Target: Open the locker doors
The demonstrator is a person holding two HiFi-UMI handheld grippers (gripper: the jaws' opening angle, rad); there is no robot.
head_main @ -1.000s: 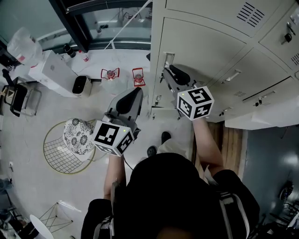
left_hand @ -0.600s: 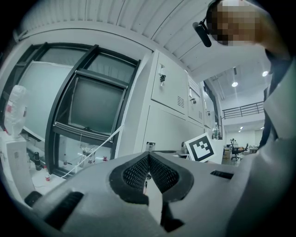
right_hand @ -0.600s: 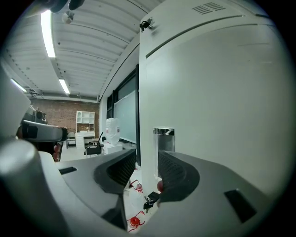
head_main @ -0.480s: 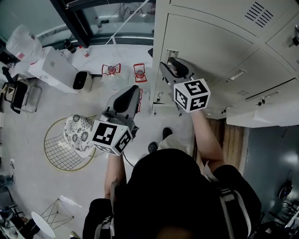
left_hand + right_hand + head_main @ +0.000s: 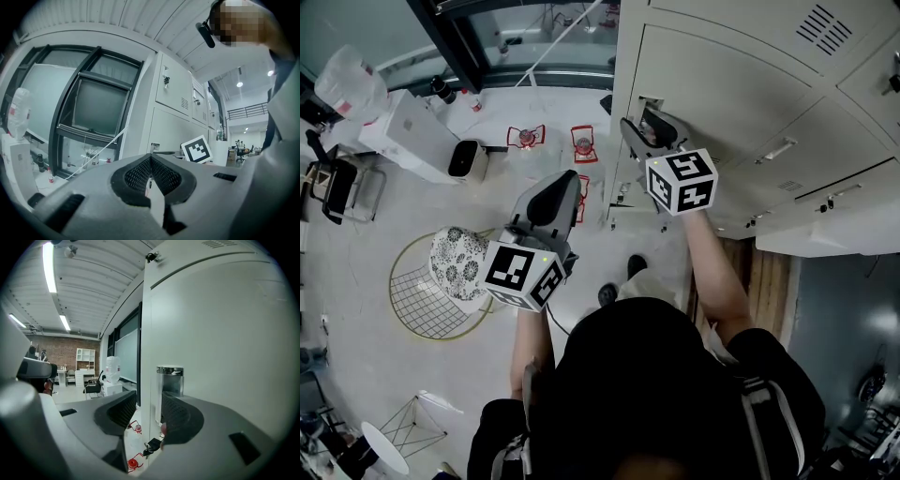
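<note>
The bank of pale lockers (image 5: 722, 84) stood on my right and filled that side of the head view. The task's door (image 5: 225, 333) was the end one, at the bank's left corner. It looked shut or nearly so, its face flush with the cabinet as far as I could judge.

I held my right gripper (image 5: 149, 413) up at that corner, because the door's free edge and its latch sat there. The jaws straddled the vertical edge, one on the cabinet's side and one on the door's front. They were opening, with the edge between them and neither pad pressing on it. I judged this to be either a release or a reset for a better bite, with the door not yet swung out.

My left gripper (image 5: 151, 176) had no part in this step, so I kept it away from the lockers, out over the open floor. Its jaws were pressed together on nothing.

The chrome handle (image 5: 169, 380) stood just beyond the right jaw, the natural thing to pull on. Lower down, a key (image 5: 151, 446) hung from the next door's lock.
</note>
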